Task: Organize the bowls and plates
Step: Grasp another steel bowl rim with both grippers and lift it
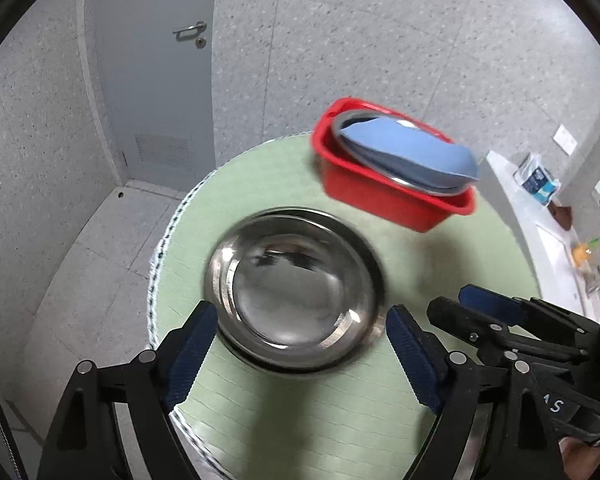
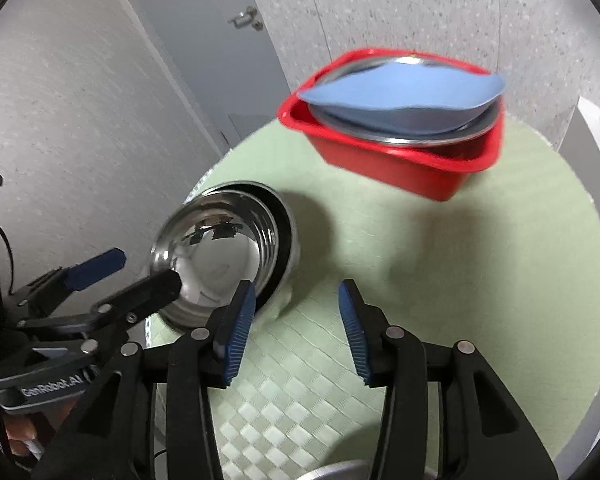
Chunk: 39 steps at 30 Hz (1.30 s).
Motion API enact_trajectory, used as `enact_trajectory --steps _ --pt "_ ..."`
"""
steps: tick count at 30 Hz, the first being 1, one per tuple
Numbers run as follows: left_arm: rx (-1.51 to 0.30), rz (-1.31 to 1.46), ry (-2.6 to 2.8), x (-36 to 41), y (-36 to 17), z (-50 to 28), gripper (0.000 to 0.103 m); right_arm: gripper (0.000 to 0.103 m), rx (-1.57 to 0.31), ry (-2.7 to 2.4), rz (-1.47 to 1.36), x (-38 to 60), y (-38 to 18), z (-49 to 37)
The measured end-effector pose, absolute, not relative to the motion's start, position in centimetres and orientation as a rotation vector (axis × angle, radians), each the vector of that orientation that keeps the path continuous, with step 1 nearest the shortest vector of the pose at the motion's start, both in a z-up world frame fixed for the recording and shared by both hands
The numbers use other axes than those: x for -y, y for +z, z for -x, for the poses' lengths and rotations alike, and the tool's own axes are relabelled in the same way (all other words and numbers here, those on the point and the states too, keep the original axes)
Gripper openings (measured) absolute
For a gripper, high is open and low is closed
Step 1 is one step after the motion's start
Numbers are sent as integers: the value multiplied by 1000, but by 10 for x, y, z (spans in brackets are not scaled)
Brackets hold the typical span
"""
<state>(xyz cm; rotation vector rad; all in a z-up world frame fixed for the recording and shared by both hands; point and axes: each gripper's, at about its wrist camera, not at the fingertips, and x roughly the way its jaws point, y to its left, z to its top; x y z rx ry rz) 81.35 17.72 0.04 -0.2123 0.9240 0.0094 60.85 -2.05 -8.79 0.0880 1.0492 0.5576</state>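
Note:
A stack of nested steel bowls point(image 1: 296, 292) point(image 2: 220, 256) sits on the green mat near the table's left edge. My left gripper point(image 1: 300, 332) point(image 2: 148, 270) stands open just above it, its blue pads either side of the near rim without touching. Open too, my right gripper point(image 2: 296, 312) point(image 1: 452, 300) hovers over bare mat to the right of the bowls, with nothing between its fingers. A red tub point(image 1: 392, 196) point(image 2: 400, 160) at the far side holds a steel plate with a blue plate point(image 1: 412, 152) point(image 2: 400, 92) tilted on top.
The round table with its green mat point(image 1: 292, 412) point(image 2: 480, 280) ends close behind the bowls on the left. A white counter point(image 1: 516, 208) with packets runs along the right. A grey door point(image 1: 152, 60) stands behind. Another steel rim point(image 2: 340, 472) shows at the near edge.

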Motion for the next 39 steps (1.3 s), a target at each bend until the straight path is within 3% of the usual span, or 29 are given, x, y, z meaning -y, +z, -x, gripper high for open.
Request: enact_trajectory --steps 9,20,23,29,31,39 --pt "-924 205 11 -112 -3 -765 86 53 -1032 598 -90 89 -78 -577" --pt "-1063 202 21 -59 -52 -744 82 53 -1204 676 -54 129 -139 -551" --pt "-1104 196 25 -51 -65 -747 71 53 -1248 701 -59 128 -154 -547" --pt "-1148 246 -32 -48 -83 -753 39 28 -1289 737 -50 121 -168 -545" --pt "-1143 265 -74 -48 -82 -757 21 20 -1299 740 -57 119 -171 -544" --pt "-1111 249 -109 -61 -77 -765 17 14 -1286 725 -91 119 -166 -552"
